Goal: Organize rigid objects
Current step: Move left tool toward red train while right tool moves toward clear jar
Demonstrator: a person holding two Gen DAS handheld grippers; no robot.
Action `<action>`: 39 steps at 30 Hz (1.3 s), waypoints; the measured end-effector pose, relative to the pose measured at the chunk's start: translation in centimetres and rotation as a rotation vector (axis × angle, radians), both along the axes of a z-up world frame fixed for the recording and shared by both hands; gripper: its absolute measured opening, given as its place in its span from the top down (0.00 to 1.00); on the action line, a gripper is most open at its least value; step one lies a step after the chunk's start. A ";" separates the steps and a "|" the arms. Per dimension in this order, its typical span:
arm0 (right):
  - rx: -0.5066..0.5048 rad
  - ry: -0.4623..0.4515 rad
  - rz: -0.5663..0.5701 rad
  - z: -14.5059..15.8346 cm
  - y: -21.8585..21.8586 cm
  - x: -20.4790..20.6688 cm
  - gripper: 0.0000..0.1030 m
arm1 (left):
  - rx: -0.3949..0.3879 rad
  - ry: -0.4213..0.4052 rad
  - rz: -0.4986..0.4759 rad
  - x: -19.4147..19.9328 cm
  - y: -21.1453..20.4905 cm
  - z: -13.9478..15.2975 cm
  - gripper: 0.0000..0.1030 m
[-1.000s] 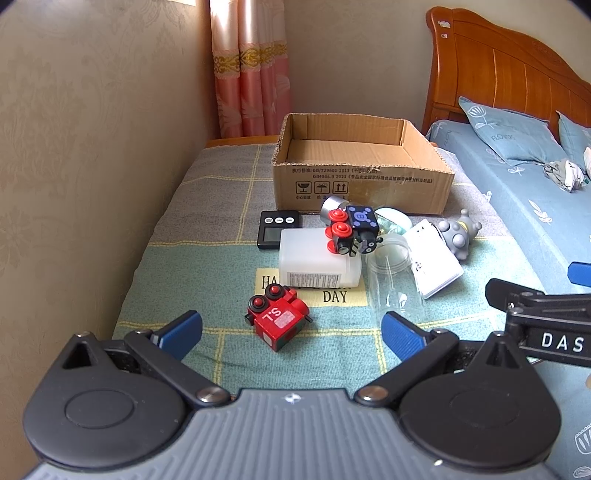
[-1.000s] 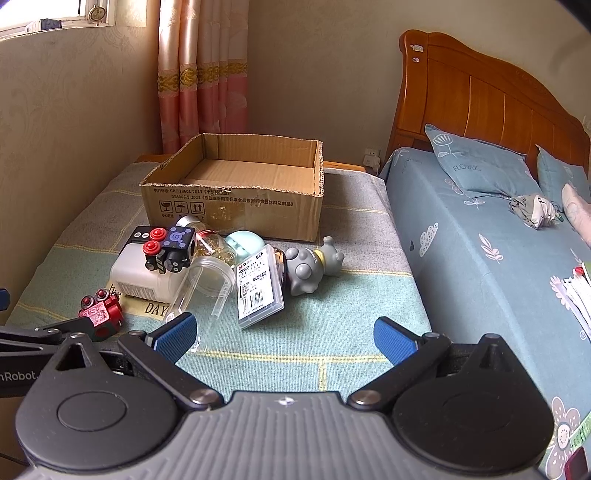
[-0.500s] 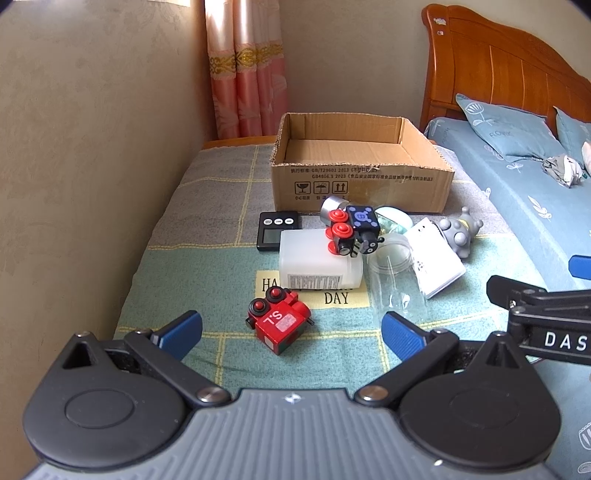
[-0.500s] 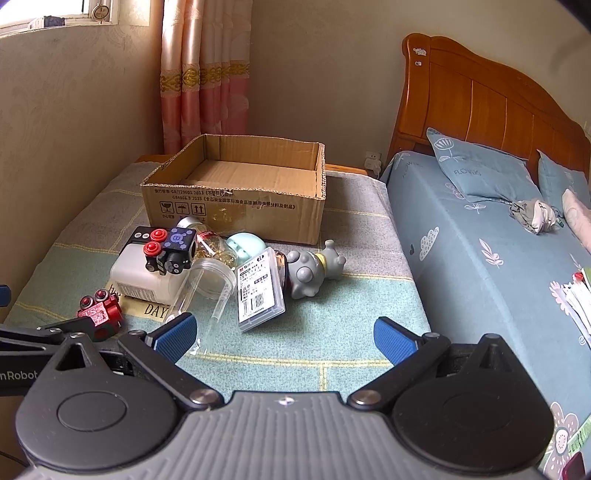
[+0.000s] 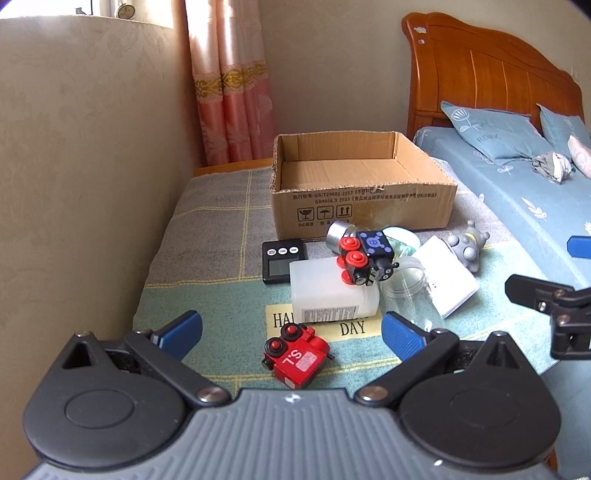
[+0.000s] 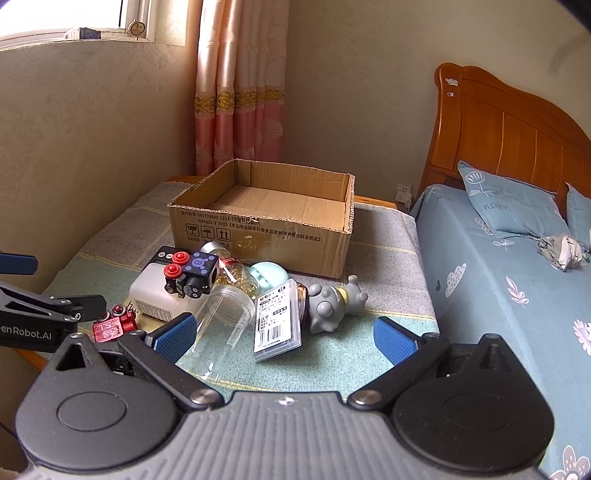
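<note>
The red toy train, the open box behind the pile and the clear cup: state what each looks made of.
Red toy train: probably painted wood or hard plastic; glossy, blocky body. Box: plain brown corrugated cardboard; matte, ragged rim. Clear cup: see-through smooth plastic, probably; the cloth shows through it.

Beige textured walls [image 6: 351,92]; pink satin curtain with gold band [image 6: 240,99]; carved wooden headboard [image 6: 509,129]; blue floral bedsheet [image 6: 491,288]; daylit window top left [image 6: 66,14].

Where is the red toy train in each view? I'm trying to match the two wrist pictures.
Left wrist: red toy train lies low at centre, between the open fingers.
Right wrist: red toy train sits far left, partly behind the other gripper.
Shared landmark: the cardboard box behind it.
</note>
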State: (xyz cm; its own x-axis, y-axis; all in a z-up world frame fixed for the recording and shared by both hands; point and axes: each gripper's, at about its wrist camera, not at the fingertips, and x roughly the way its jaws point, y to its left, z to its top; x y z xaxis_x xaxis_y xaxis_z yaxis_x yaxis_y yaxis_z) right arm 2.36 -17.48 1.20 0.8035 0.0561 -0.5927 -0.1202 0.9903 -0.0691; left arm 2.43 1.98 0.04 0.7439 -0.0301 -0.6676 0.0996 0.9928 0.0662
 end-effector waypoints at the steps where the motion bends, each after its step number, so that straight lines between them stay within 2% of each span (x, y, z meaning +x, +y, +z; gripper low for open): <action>1: 0.001 0.004 0.002 -0.2 -0.2 0.1 0.00 | 0.001 -0.002 0.000 0.2 0.2 -0.3 0.01; 3: 0.004 0.012 0.008 -0.8 -0.6 0.4 0.00 | -0.007 0.004 0.003 0.5 0.6 -0.9 0.01; 8: 0.001 0.061 0.010 -3.0 -1.6 1.2 0.00 | -0.042 0.079 -0.025 1.8 1.4 -3.1 0.01; 14: 0.003 0.133 0.001 -5.6 -2.5 2.2 0.00 | -0.011 0.158 -0.081 2.4 1.0 -6.4 0.01; 19: -0.003 0.176 0.007 -7.1 -2.6 2.9 0.00 | -0.017 0.233 -0.079 3.2 1.3 -8.7 0.00; 21: -0.002 0.188 0.012 -7.5 -2.6 3.1 0.00 | -0.063 0.225 -0.077 3.2 1.9 -9.0 0.01; 27: -0.005 0.233 0.037 -9.1 -2.6 3.9 0.00 | -0.051 0.179 -0.123 3.1 2.4 -9.3 0.00; 32: 0.002 0.265 0.061 -10.3 -2.6 4.3 0.00 | -0.049 0.176 -0.134 3.6 2.4 -9.2 0.00; 39: 0.003 0.245 0.086 -10.4 -2.5 4.7 0.00 | -0.047 0.162 -0.168 5.2 1.8 -9.3 0.00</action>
